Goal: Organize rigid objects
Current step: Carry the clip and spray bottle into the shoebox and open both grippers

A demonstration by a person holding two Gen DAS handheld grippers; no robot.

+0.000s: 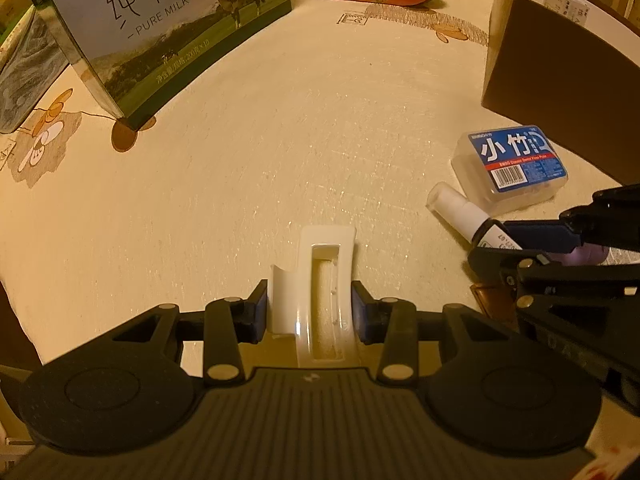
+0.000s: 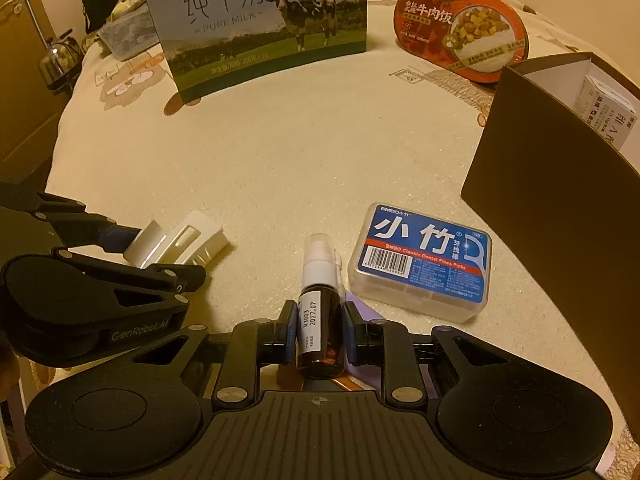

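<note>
Nearest to me, my left gripper [image 1: 312, 312] is clamped on a white plastic clip [image 1: 316, 280], its blue pads pressed against both sides, and the clip juts forward past the fingertips over the cream tablecloth [image 1: 280, 140]. From the right wrist camera I see the same clip [image 2: 176, 244] poking out of the left tongs, low to the cloth. My right gripper [image 2: 318, 334] is closed around a small dark spray bottle [image 2: 320, 312], squeezing the brown body while the white nozzle and clear cap point ahead beyond the fingertips; a purple card lies under it, mostly hidden. In the left view that bottle [image 1: 468, 216] sits just right of my clip, the two grippers side by side. Just beyond the bottle's right side rests a clear floss pick box [image 2: 420, 260] with a blue label, flat on the cloth and apart from both tongs. Behind it on the right stands an open brown cardboard box [image 2: 560, 184] with a white carton inside. Farther back, a pure milk carton [image 2: 264, 20] stands left of centre, and a red oval beef rice tray [image 2: 460, 32] lies at the far right.
</note>
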